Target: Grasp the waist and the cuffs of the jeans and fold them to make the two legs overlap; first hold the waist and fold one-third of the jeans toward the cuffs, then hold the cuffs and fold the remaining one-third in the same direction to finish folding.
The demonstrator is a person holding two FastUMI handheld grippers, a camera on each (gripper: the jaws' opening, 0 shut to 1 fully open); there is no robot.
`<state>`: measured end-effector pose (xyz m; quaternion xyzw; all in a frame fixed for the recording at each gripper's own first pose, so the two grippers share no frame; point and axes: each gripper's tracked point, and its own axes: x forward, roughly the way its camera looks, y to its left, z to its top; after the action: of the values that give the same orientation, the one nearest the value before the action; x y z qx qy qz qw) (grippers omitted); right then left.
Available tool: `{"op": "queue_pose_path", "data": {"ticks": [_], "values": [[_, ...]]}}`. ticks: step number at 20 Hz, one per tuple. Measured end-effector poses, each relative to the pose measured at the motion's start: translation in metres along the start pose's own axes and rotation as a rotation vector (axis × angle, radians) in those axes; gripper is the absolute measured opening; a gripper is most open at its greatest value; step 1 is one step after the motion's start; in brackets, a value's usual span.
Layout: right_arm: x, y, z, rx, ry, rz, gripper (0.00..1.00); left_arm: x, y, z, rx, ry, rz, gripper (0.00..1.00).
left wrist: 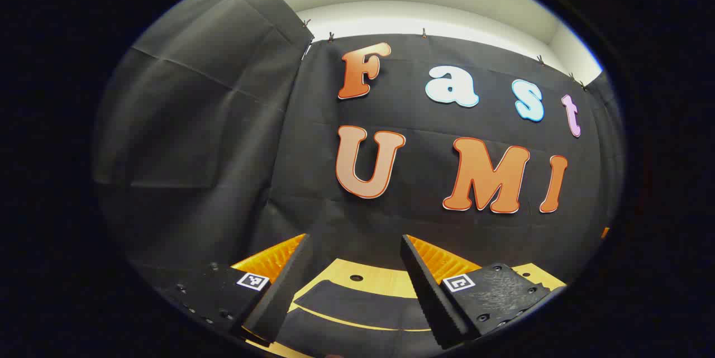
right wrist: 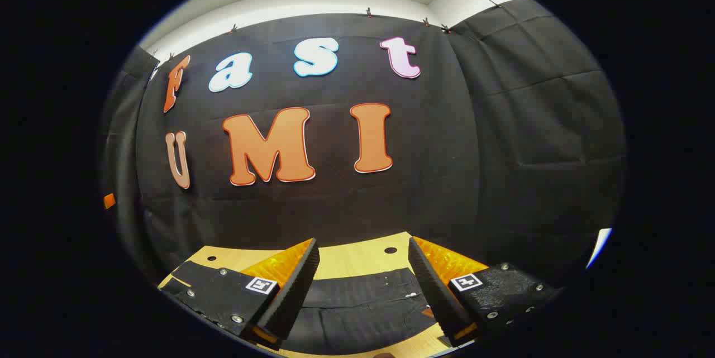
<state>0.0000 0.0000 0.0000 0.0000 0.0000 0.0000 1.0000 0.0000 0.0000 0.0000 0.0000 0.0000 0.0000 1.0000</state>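
- Two grippers are up off the work and I see both with jaws spread wide, nothing between the fingers of either.
- Through the left gripper view, my left gripper (left wrist: 353,285) hangs above the dark jeans (left wrist: 357,313), which lie flat on the light wooden table (left wrist: 363,271); the fingers are clear of the cloth.
- From here the jeans show as two dark bands with a thin strip of table between them, which I take for the two legs, though I cannot tell which end is which.
- A small round hole (left wrist: 356,278) sits in the tabletop just beyond the far edge of the jeans.
- Through the right gripper view, my right gripper (right wrist: 363,285) is likewise apart from the fabric, pointing toward the booth's black wall (right wrist: 503,123).
- Below it I see the jeans (right wrist: 357,308) with what looks like the waistband and some small metal studs, so the waist end lies under this gripper.
- Table (right wrist: 357,257) shows past the waist edge, with another hole (right wrist: 390,249) in it.
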Motion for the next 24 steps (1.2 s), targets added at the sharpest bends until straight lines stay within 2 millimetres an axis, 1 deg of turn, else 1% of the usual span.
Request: {"op": "queue_pose_path", "data": {"ticks": [1, 2, 3, 4, 5, 6, 8, 11, 13, 15, 16, 19, 20, 21, 22, 23, 24], "values": [[0.001, -0.006, 0.001, -0.002, 0.003, -0.012, 1.00, -0.002, -0.005, 0.000, 0.013, -0.004, -0.007, 0.94], [0.001, -0.010, 0.002, -0.001, 0.004, -0.018, 1.00, -0.003, -0.006, -0.004, 0.045, -0.001, -0.005, 0.97], [0.001, -0.011, 0.003, 0.002, 0.006, -0.020, 1.00, -0.004, -0.007, -0.006, 0.059, 0.004, -0.007, 0.97], [0.001, -0.011, 0.002, 0.003, 0.008, -0.018, 0.97, -0.005, -0.011, -0.008, 0.066, 0.009, -0.011, 0.97], [0.001, -0.011, 0.000, -0.005, 0.013, -0.017, 1.00, -0.008, -0.016, -0.009, 0.069, 0.014, -0.020, 0.94], [0.001, -0.011, -0.002, -0.014, 0.016, -0.014, 1.00, -0.009, -0.018, -0.010, 0.075, 0.015, -0.026, 0.94], [0.005, -0.006, -0.003, -0.036, 0.022, 0.000, 1.00, -0.008, -0.021, -0.012, 0.111, 0.015, -0.027, 0.94], [0.012, 0.005, -0.002, -0.027, 0.019, 0.018, 1.00, -0.009, -0.024, -0.014, 0.120, 0.018, -0.032, 0.94], [0.016, 0.009, -0.006, -0.035, 0.029, 0.025, 1.00, -0.009, -0.019, -0.019, 0.126, 0.026, -0.025, 0.94], [0.019, 0.021, -0.009, -0.044, 0.037, 0.054, 1.00, -0.007, -0.016, -0.022, 0.132, 0.034, -0.018, 0.99], [0.021, 0.025, -0.009, -0.041, 0.039, 0.063, 0.97, -0.006, -0.013, -0.024, 0.132, 0.034, -0.013, 0.97], [0.030, 0.030, -0.008, -0.043, 0.039, 0.073, 0.97, -0.003, -0.005, -0.026, 0.115, 0.035, 0.003, 0.97], [0.034, 0.034, -0.009, -0.048, 0.039, 0.076, 1.00, -0.002, 0.000, -0.030, 0.123, 0.041, 0.008, 0.94], [0.037, 0.036, -0.012, -0.051, 0.043, 0.079, 0.97, -0.001, 0.001, -0.031, 0.140, 0.046, 0.001, 0.94], [0.038, 0.037, -0.016, -0.050, 0.049, 0.081, 0.97, -0.001, 0.002, -0.038, 0.195, 0.058, -0.011, 0.97], [0.041, 0.040, -0.022, -0.046, 0.060, 0.084, 0.97, -0.001, 0.006, -0.047, 0.257, 0.065, -0.017, 0.97], [0.043, 0.042, -0.030, -0.037, 0.076, 0.089, 1.00, -0.002, 0.012, -0.057, 0.343, 0.082, -0.022, 0.96]]}}
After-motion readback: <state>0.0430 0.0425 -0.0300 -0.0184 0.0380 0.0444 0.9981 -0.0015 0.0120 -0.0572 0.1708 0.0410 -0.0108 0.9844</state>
